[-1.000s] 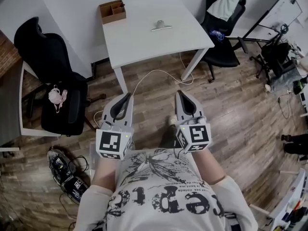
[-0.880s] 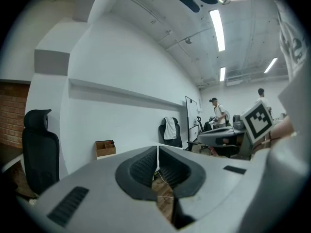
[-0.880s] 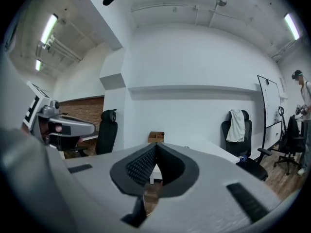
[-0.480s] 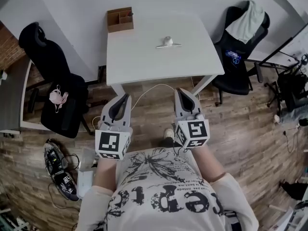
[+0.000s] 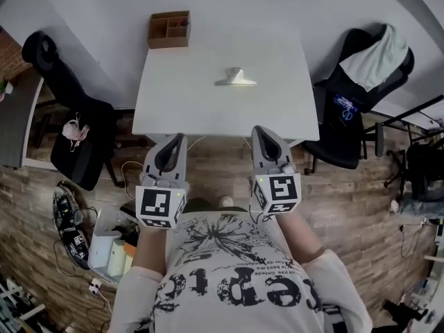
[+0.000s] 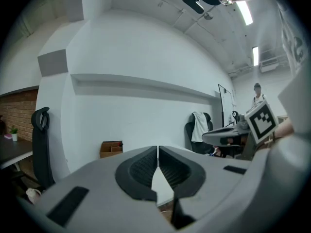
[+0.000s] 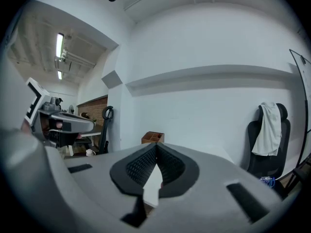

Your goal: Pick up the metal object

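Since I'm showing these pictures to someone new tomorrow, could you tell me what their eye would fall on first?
First come the two grippers, the left gripper and the right gripper, both shut and empty, side by side and pointing at the near edge of the white table. Next is the shiny metal object, lying alone mid-table, with a brown wooden box at the table's far left corner.

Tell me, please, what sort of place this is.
Probably an office: a white desk, a black swivel chair to its left, and a wooden organiser on the desk's far corner.
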`<state>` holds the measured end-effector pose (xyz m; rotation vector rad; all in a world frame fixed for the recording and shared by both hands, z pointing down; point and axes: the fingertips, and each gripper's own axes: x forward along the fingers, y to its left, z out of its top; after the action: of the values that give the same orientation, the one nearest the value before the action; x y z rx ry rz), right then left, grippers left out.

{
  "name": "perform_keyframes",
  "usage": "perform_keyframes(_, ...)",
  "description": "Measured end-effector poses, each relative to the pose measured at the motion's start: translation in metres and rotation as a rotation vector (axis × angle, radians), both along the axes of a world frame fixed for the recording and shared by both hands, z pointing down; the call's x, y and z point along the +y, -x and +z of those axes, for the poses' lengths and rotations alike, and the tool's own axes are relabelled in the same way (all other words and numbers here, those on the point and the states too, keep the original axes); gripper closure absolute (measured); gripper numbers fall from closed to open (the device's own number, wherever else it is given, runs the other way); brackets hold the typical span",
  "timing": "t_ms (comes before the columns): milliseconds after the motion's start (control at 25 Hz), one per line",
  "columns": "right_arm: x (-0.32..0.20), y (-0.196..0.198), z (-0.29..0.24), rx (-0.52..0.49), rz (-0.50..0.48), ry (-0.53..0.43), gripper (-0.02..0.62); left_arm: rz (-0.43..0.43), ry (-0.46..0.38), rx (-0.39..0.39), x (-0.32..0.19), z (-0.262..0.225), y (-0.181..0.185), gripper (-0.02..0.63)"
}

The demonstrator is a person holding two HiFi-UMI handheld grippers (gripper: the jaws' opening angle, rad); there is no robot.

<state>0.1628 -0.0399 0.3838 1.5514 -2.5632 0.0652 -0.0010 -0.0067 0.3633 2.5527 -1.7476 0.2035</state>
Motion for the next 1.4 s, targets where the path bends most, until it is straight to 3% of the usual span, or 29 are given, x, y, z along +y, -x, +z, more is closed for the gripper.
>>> perform_keyframes(280, -0.056, -0.010, 0.026, -0.019, -0.009, 0.056, 0.603, -0.022, 0.053, -0.012, -0.049, 0.022, -0.008, 0.594)
perform_keyframes(640, -0.148, 0.001, 0.044, 0.009, 0.006, 0.106, 0.603, 0.035, 0.030, 0.004, -0.150, 0.027, -0.002, 0.594)
perform_keyframes(1160, -0.268, 0.042, 0.116, 0.085, 0.049, 0.382, 0.599, 0.080, 0.034, 0.010, -0.280, 0.041, 0.053, 0.594)
perform_keyframes(1240, -0.278, 0.045, 0.134, 0.097, 0.053, 0.437, 0.504, 0.088, 0.044, 0.012, -0.292, 0.048, 0.057, 0.594)
perform_keyframes(1400, -0.297, 0.043, 0.176, 0.172, 0.092, 0.510, 0.432, 0.094, 0.054, 0.007, -0.310, 0.064, 0.064, 0.594)
